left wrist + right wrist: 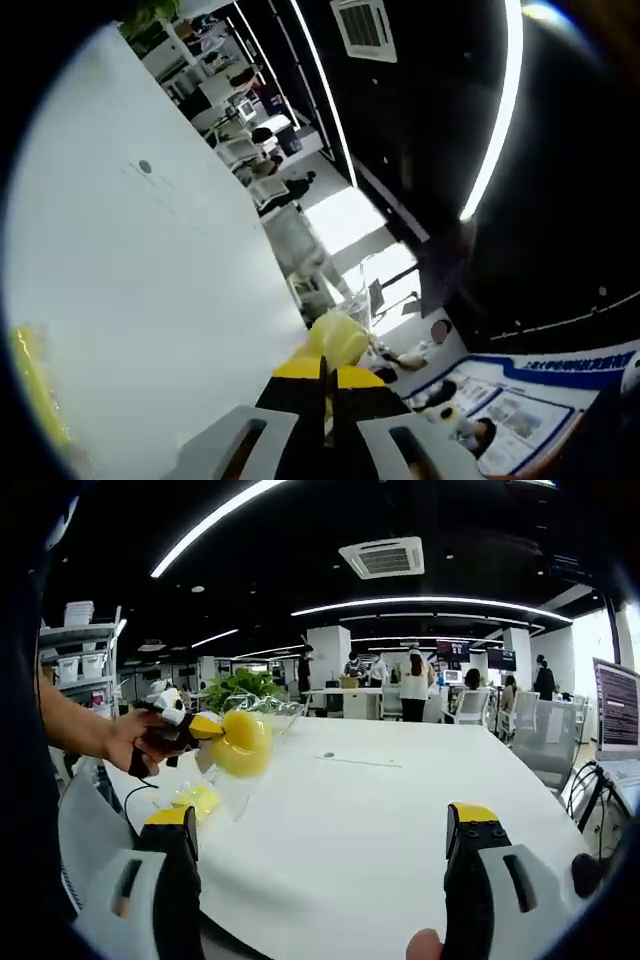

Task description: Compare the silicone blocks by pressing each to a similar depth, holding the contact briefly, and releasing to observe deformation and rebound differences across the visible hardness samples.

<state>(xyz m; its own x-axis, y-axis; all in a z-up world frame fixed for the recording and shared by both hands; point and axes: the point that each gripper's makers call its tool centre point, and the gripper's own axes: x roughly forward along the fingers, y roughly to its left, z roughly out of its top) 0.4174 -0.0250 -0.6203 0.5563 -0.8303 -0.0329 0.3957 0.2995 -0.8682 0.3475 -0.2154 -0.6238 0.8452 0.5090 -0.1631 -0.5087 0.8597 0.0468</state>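
Note:
My left gripper (326, 388) is shut, its yellow-tipped jaws pinching a round yellow silicone block (338, 338) in a clear wrap. The right gripper view shows that left gripper (208, 726) in a person's hand at the left, holding the wrapped yellow block (241, 743) in the air above the white table (350, 810). A second, paler yellow block (196, 798) in clear wrap lies on the table just below it; it also shows as a yellow block (30, 385) at the table's edge. My right gripper (320, 830) stands wide open over the table, nothing between its jaws.
A laptop (617, 715) sits at the table's right edge, with grey chairs (545, 735) behind it. A green plant (245, 685) stands at the far left end of the table. A thin black cable (140, 792) runs near the lying block. People stand far back.

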